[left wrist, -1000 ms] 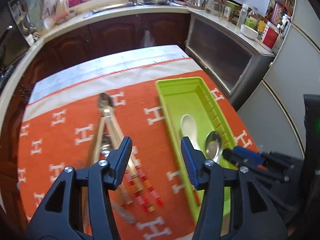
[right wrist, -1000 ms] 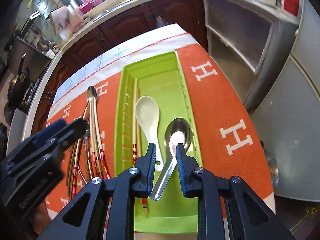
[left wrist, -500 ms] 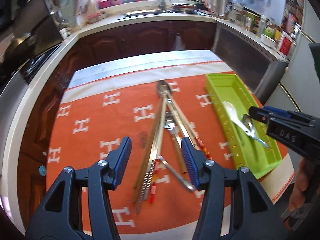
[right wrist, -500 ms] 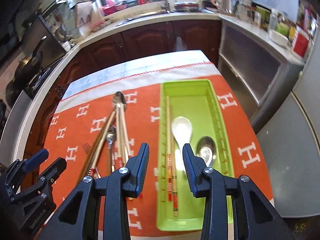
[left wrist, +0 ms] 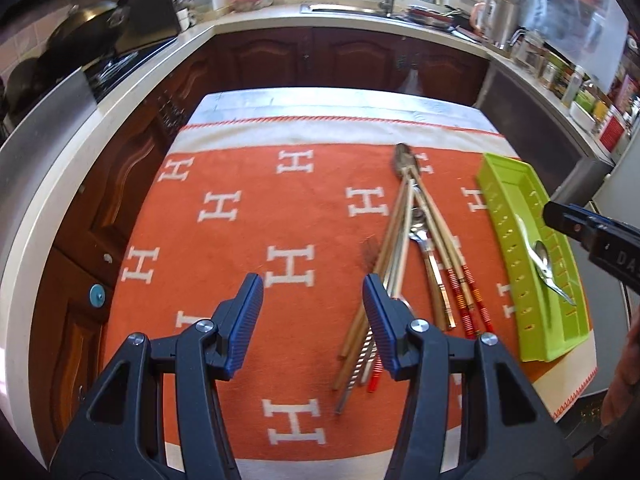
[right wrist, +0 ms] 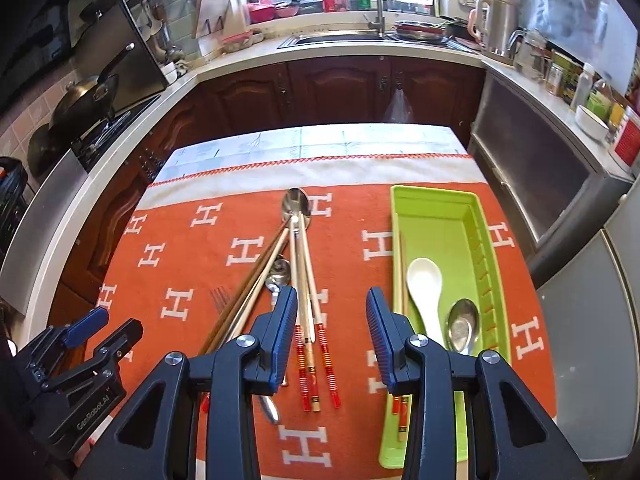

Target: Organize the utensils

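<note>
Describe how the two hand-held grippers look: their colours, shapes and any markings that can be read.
Both are alike. The left gripper and the right gripper have black plastic frames with triangular cut-outs, silver round screw heads at the pivots, and two fingers faced with blue ribbed pads. White lettering is printed on the side of each body, too partial to read fully. No cables show.

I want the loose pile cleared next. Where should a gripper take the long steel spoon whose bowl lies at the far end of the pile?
Probably at the long steel spoon's bare bowl end, from above, fingers across the neck. Nearer in, its handle is buried among the pale chopsticks; only the far bowl lies free on the orange cloth.
</note>
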`<control>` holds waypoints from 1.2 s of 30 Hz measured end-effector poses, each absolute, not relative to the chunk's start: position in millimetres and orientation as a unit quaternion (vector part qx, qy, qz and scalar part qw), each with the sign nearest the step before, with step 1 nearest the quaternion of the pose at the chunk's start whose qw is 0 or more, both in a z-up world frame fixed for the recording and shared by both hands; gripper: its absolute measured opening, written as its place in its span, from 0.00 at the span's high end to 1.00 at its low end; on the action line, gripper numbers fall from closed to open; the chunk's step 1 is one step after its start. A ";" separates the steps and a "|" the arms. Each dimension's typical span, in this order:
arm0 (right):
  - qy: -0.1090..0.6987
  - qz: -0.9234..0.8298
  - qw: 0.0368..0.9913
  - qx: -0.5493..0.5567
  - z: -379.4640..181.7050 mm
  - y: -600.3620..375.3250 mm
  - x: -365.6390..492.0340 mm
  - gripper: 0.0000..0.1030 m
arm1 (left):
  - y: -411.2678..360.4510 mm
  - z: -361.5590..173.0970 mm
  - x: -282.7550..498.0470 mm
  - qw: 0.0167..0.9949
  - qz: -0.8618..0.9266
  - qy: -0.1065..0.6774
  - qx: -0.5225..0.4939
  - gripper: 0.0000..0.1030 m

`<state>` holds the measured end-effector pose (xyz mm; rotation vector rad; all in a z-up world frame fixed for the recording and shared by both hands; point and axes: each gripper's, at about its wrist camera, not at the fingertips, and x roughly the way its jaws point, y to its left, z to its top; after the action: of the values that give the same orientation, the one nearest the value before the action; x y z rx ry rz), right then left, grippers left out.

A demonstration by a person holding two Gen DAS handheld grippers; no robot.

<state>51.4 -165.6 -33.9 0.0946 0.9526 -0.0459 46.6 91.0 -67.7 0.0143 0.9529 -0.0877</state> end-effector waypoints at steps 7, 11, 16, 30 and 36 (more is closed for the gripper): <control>0.461 -0.004 0.886 0.046 -40.4 -154.3 62.0 0.65 | 97.7 -82.6 52.0 0.883 -0.036 0.468 0.010 0.53; 0.466 0.002 0.883 0.047 -46.9 -152.2 67.7 0.65 | 97.4 -90.1 54.9 0.880 -0.037 0.474 0.014 0.53; 0.474 0.005 0.879 0.056 -58.2 -155.8 76.6 0.65 | 98.0 -99.5 61.2 0.874 -0.049 0.484 0.011 0.53; 0.509 0.033 0.857 0.073 -104.3 -165.8 117.6 0.65 | 104.0 -140.3 88.3 0.836 -0.096 0.539 -0.050 0.53; 0.539 0.044 0.837 0.080 -137.2 -167.7 140.0 0.65 | 87.1 -152.6 104.0 0.822 -0.124 0.553 -0.052 0.53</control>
<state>140.0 -167.7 -137.2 0.1695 1.1403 0.0925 104.0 87.1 -152.6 -0.1101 1.1765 -0.2644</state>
